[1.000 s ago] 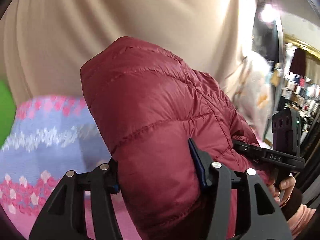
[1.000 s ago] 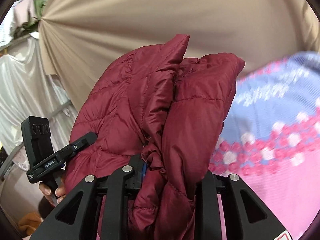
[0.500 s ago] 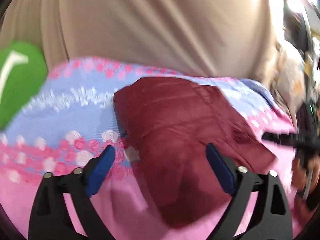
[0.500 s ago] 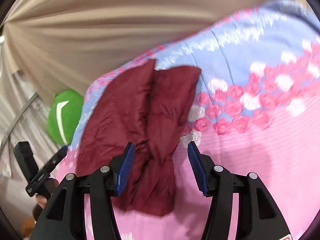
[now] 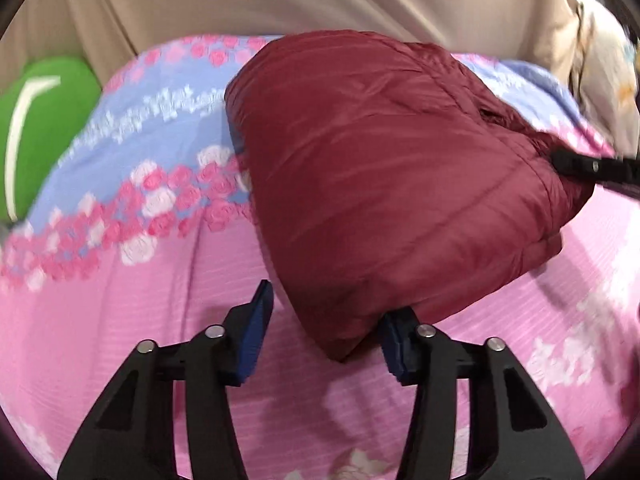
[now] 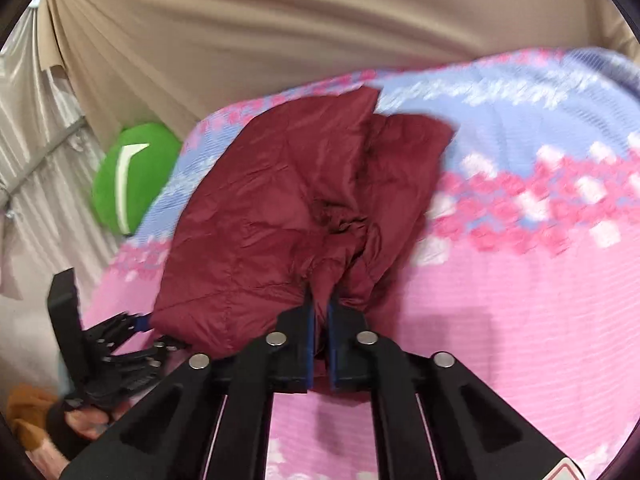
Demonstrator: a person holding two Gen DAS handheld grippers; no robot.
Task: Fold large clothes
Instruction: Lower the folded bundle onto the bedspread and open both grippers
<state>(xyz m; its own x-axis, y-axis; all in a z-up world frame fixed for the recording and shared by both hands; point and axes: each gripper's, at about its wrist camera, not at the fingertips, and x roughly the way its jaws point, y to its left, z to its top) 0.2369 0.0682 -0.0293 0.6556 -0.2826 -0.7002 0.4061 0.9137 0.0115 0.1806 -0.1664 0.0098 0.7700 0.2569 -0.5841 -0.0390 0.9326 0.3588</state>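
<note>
A maroon puffer jacket (image 5: 380,160) lies bunched on the pink and blue flowered bed cover (image 5: 140,280). My left gripper (image 5: 326,336) is low over the cover with its jaws closing. The jacket's near corner sits between its blue pads, and the left pad stands clear of the cloth. In the right wrist view the jacket (image 6: 280,208) shows a gathered seam down its middle. My right gripper (image 6: 320,308) is shut on a pinch of that fabric at the near edge. The left gripper (image 6: 120,340) shows blurred at the jacket's left corner, held by a hand (image 6: 80,420).
A green cushion (image 6: 132,176) with a white stripe rests off the cover's far left edge. A beige curtain (image 6: 280,40) hangs behind the bed. The flowered cover (image 6: 520,300) stretches wide to the jacket's right. Part of the right gripper (image 5: 592,166) pokes in at the jacket's right edge.
The jacket, held up by both grippers a second ago, has come down onto the cover. Both grippers opened; now the right has shut on the fabric and the left has narrowed.
</note>
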